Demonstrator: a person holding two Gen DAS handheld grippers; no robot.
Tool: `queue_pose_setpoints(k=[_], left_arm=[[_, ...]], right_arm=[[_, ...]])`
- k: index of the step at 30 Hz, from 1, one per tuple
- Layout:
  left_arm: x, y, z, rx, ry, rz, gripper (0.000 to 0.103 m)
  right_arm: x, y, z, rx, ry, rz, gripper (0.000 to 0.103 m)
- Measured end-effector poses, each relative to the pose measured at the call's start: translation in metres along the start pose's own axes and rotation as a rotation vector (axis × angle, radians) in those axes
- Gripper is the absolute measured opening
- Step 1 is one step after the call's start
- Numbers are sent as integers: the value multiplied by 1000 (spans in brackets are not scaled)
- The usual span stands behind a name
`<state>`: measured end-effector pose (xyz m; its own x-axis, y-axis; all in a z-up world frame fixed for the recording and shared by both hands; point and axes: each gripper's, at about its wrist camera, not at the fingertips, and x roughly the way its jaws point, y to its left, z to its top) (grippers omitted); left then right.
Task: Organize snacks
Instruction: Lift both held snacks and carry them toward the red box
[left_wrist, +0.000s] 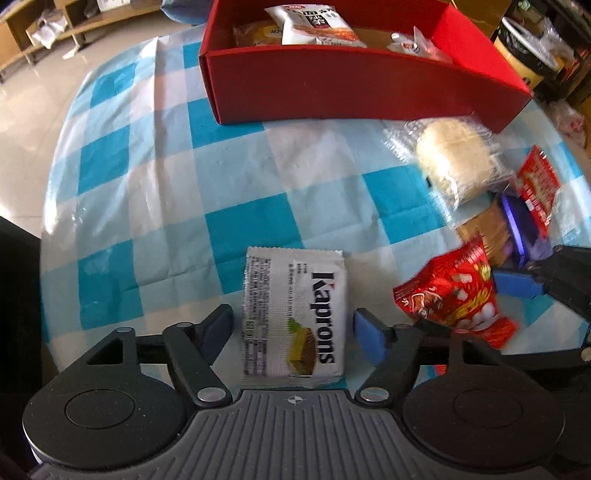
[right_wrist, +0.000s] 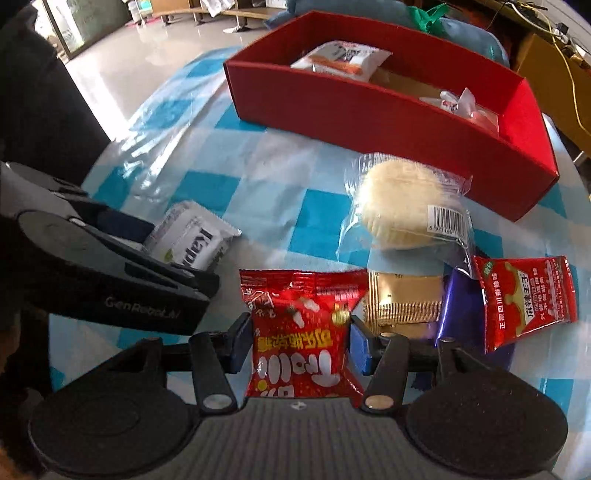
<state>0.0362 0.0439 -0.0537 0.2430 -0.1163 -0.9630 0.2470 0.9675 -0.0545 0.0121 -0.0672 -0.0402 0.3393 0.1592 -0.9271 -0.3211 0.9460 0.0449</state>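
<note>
Snacks lie on the checked tablecloth (left_wrist: 155, 192) near its front edge. From the left wrist, the left gripper (left_wrist: 291, 325) points steeply down, fingers wide, astride the white Kaprons packet (left_wrist: 295, 314) without pressing it; the red box (left_wrist: 332, 88) stands behind. From the right wrist, the right gripper (right_wrist: 301, 341) tilts down, fingers clamped on the red candy bag (right_wrist: 301, 332).

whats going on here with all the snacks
A person with a gripper in each hand is sorting snacks into the red box. The right gripper is clamped on a red candy bag. The left gripper stands open around a white Kaprons packet. More packets lie loose on the checked tablecloth.
</note>
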Motion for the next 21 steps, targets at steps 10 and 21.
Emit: queue_pose_setpoints(k=[10,21], left_arm=[[-4,-14,-10,30,-33,38,65],[-18,-10,-9,-18,-44,-28,65]], right_arm=[[-4,-3,-2,-23,-8,-9,48],[-29,-13,-4,31,-87,-7,47]])
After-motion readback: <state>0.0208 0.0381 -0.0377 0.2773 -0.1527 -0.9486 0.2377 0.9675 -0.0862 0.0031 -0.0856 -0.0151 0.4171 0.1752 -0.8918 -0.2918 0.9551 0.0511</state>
